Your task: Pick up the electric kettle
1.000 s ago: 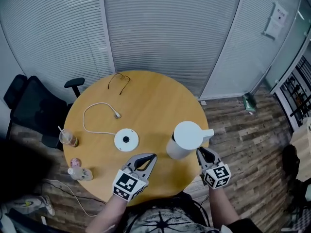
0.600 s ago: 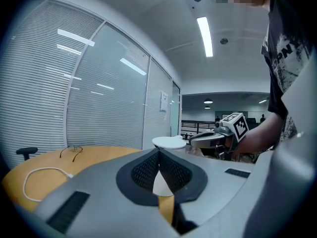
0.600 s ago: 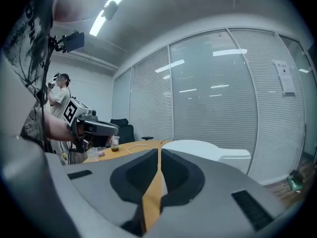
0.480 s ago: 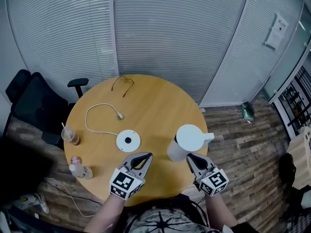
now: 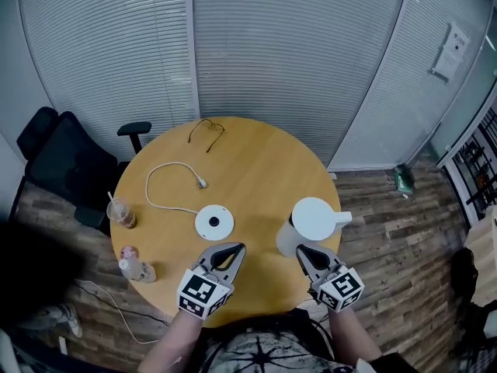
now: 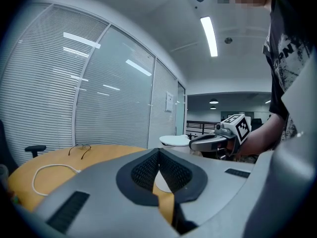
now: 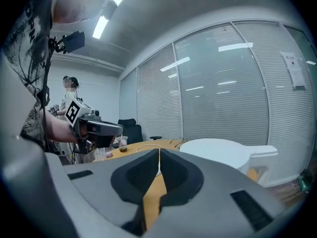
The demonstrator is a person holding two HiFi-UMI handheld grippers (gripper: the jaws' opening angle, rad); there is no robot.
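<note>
While the white electric kettle (image 5: 313,221) stands at the near right edge of the round wooden table (image 5: 248,162), apart from its white base (image 5: 213,222), the right gripper (image 5: 301,251) just before it has its jaws pressed together on nothing; the left gripper (image 5: 237,249) is likewise closed and empty

The round wooden counter (image 5: 256,162) has a smooth, honey-coloured top with a soft satin sheen. On its near right, the white electric kettle (image 5: 314,220) looks like matt plastic, and so does the white round kettle base (image 5: 213,222). The thin white cable (image 5: 200,182) looks smooth and rubbery. The left hand-held gripper (image 5: 233,249) and the right hand-held gripper (image 5: 304,252) have matt grey moulded plastic shells. The left one's black pads (image 6: 143,172) carry a fine grid texture. The plank floor (image 5: 388,208) looks like worn, dull wood.
</note>
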